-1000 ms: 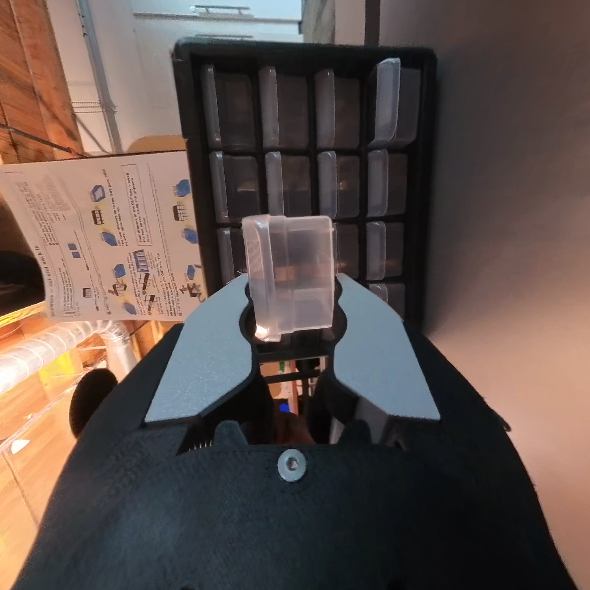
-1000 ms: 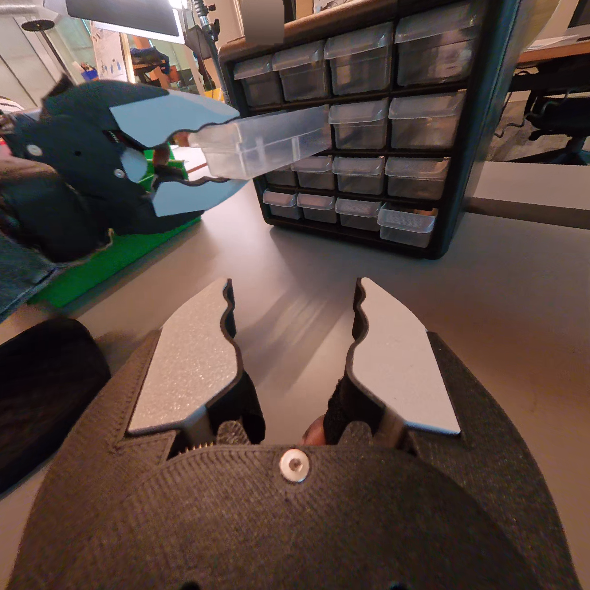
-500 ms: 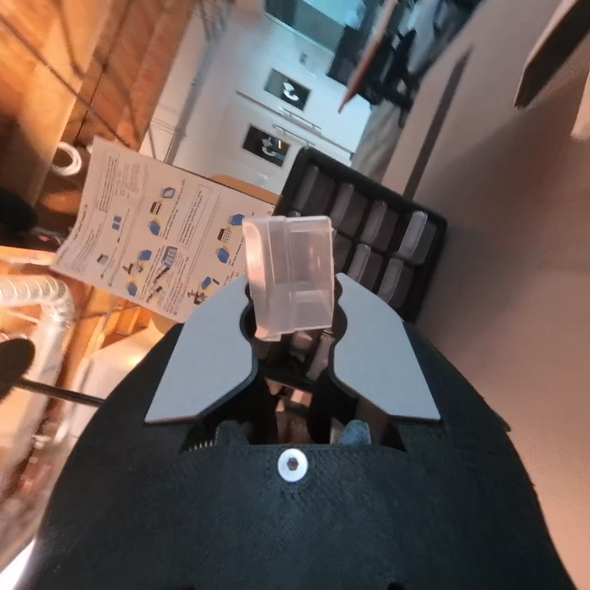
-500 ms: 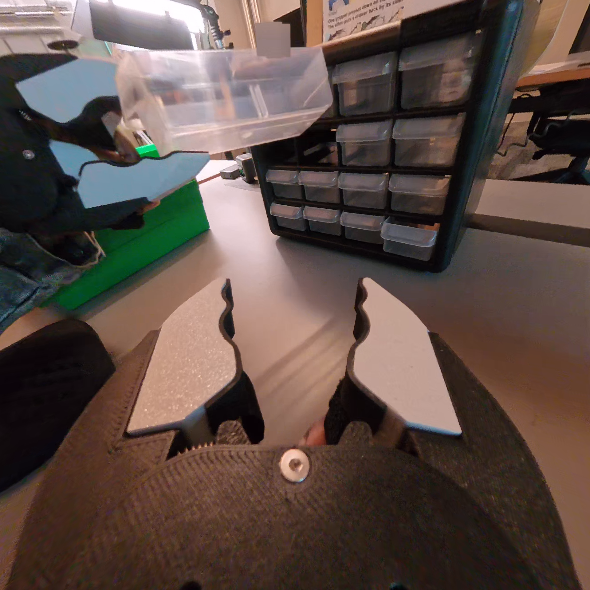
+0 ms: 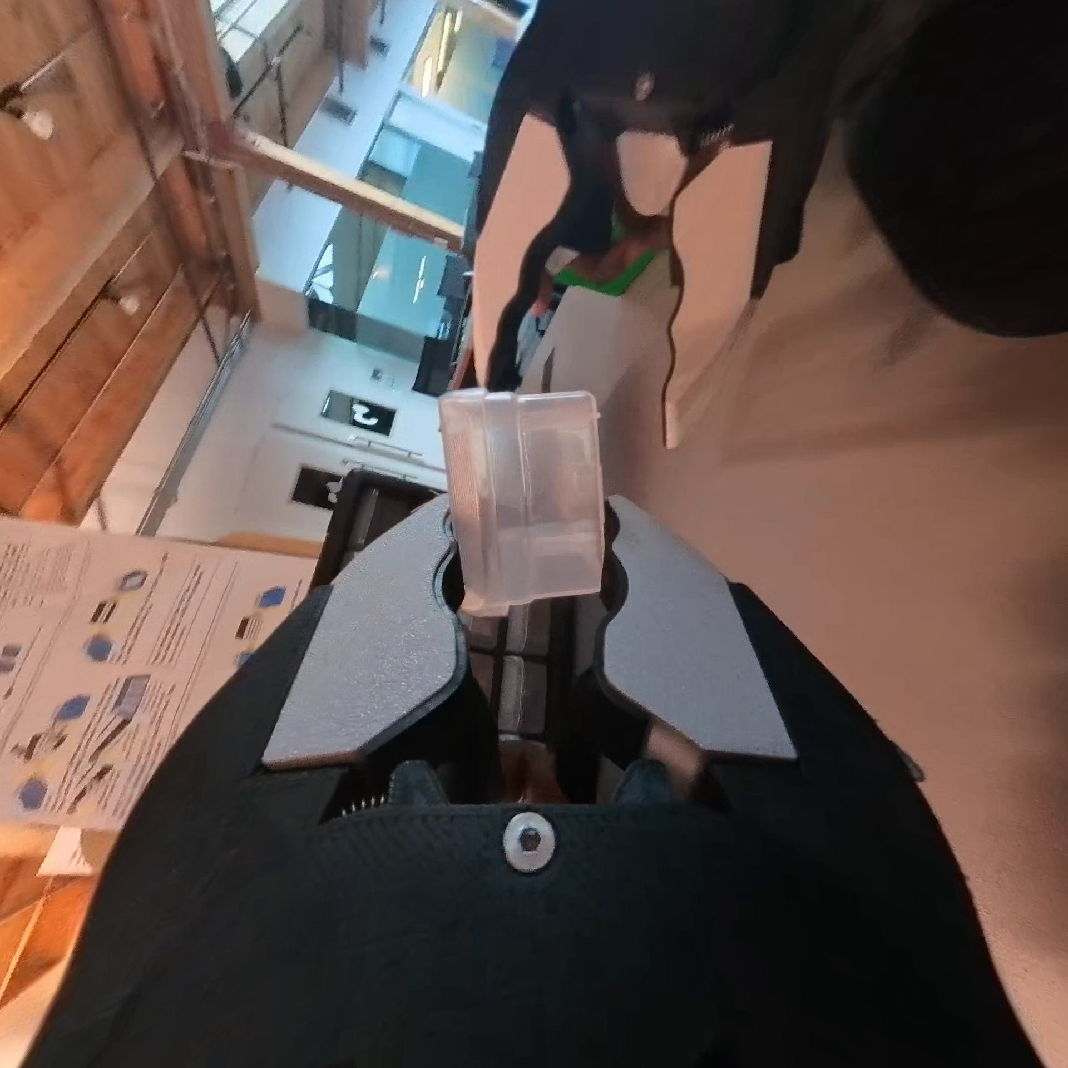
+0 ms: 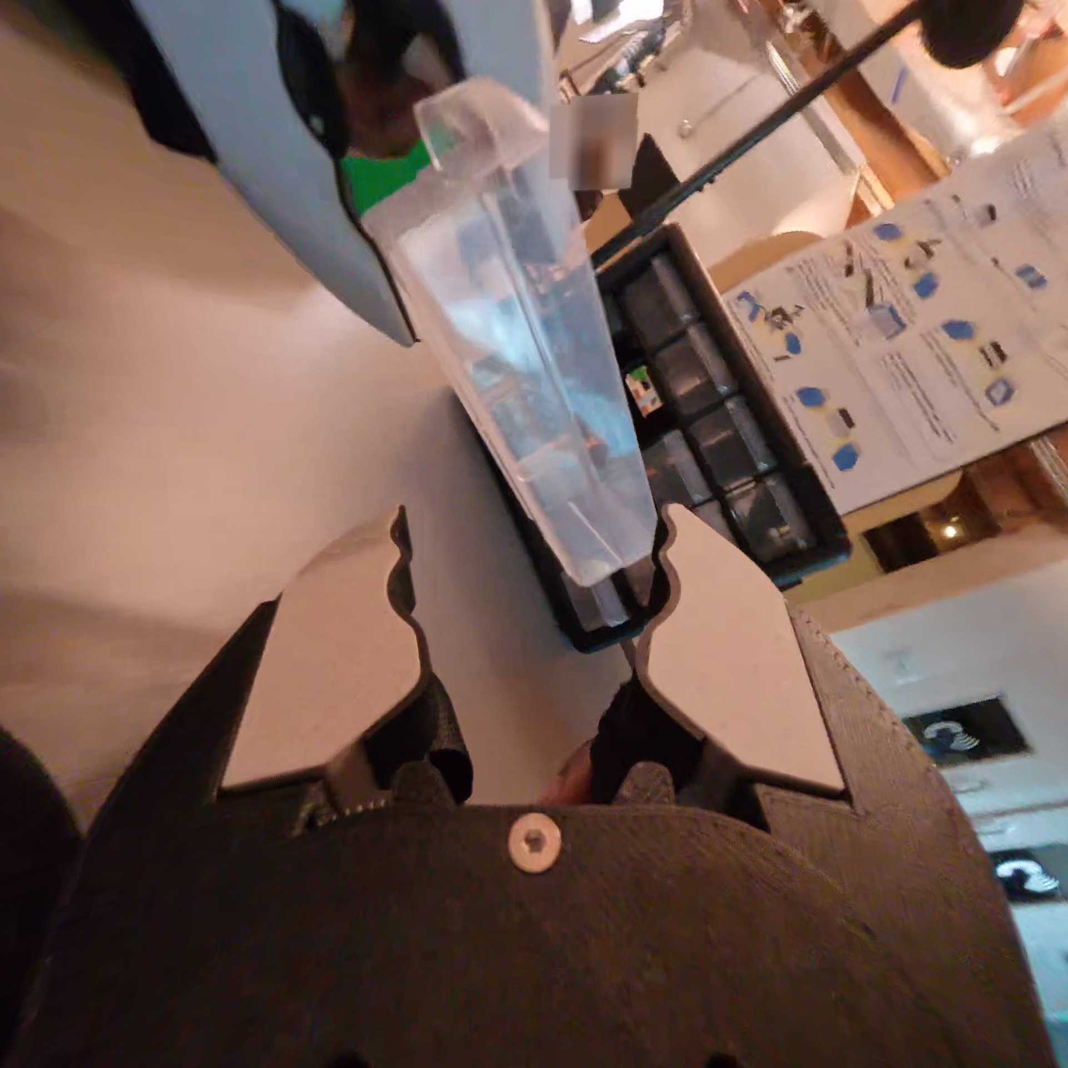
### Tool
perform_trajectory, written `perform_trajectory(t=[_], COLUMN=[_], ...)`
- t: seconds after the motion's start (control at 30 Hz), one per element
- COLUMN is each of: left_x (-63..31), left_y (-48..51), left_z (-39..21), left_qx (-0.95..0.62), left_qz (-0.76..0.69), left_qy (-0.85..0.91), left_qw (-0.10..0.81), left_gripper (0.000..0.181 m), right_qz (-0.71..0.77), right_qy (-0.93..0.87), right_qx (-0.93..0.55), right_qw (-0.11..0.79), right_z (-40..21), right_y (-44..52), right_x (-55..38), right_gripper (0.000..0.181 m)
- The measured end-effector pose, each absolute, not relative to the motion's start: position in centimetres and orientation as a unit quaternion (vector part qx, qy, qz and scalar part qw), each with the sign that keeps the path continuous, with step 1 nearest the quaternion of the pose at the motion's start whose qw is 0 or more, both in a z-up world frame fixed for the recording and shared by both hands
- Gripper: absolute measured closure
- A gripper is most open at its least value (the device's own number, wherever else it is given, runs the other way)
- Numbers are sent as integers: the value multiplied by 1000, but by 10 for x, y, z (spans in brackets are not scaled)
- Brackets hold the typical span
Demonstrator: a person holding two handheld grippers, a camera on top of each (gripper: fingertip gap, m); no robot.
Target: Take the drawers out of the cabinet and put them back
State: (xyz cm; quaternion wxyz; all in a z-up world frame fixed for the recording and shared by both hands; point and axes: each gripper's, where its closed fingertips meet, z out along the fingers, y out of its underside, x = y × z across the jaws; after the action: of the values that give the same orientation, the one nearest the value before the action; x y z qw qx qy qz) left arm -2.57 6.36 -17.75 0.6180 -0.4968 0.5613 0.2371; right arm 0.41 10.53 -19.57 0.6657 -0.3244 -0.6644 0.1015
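My left gripper [image 5: 529, 520] is shut on the front end of a clear plastic drawer [image 5: 523, 508] and holds it in the air, away from the black cabinet [image 5: 347, 520]. In the right wrist view the left gripper [image 6: 445, 115] comes in from the top left with the drawer [image 6: 520, 347] pointing down at my right gripper [image 6: 534, 520]. The right gripper is open and empty. The drawer's rear end sits between its fingertips, close to the right finger [image 6: 722, 607]. The cabinet [image 6: 722, 404] stands behind with several clear drawers in it and one empty slot.
A printed instruction sheet [image 6: 896, 347] leans on top of the cabinet and also shows in the left wrist view [image 5: 115, 664]. The grey table [image 6: 173, 404] lies under both grippers. A green box [image 6: 381, 173] shows behind the left gripper. The right gripper's fingers [image 5: 711, 300] hang at the top of the left view.
The left gripper has carried the drawer clear of the cabinet and swung it toward the right gripper. The right gripper has risen off the table, rolled, and closed in on the drawer's rear end.
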Motion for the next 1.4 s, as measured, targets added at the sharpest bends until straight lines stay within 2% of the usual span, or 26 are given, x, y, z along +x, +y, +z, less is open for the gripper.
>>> perform_trajectory(t=[0.17,0.23,0.3,0.37,0.43,0.47,0.57,0.7,0.83,1.03,1.17,1.23,1.4], left_x=[-9,-6,-5,-5,-14,-17,-14,8,15,14,15,14,17], left_y=[55,56,56,54,55,56,65,78,85,77,56,43,23], left_z=[-195,-194,-185,-165,-143,-134,-130,-139,-133,-129,-130,-140,-146], left_qx=[-495,-498,-513,-533,-567,-586,-618,-641,-628,-595,-571,-577,-549], left_qz=[195,190,152,70,-45,-126,-294,-216,-155,-88,-127,-176,-240], left_qy=[609,602,567,498,389,325,169,159,168,236,351,400,441], left_qw=[588,595,626,680,725,731,710,719,744,763,731,690,668], left_gripper=[136,135,133,126,110,101,89,95,116,116,116,116,117], right_qz=[60,34,37,45,38,36,53,35,27,79,266,347,364], right_qy=[-679,-688,-683,-661,-627,-613,-576,-561,-562,-567,-617,-634,-762], right_qx=[-262,-241,-242,-246,-270,-284,-303,-318,-312,-313,-331,-344,-349], right_qw=[683,683,688,708,730,737,758,764,765,758,663,599,406], right_z=[-197,-202,-198,-187,-175,-170,-158,-155,-156,-155,-159,-152,-164], right_y=[92,90,91,94,105,111,115,120,118,112,86,75,39], right_x=[-1,-1,1,5,11,13,17,17,15,14,17,23,26], right_gripper=[116,133,134,135,135,135,135,135,135,135,106,99,82])
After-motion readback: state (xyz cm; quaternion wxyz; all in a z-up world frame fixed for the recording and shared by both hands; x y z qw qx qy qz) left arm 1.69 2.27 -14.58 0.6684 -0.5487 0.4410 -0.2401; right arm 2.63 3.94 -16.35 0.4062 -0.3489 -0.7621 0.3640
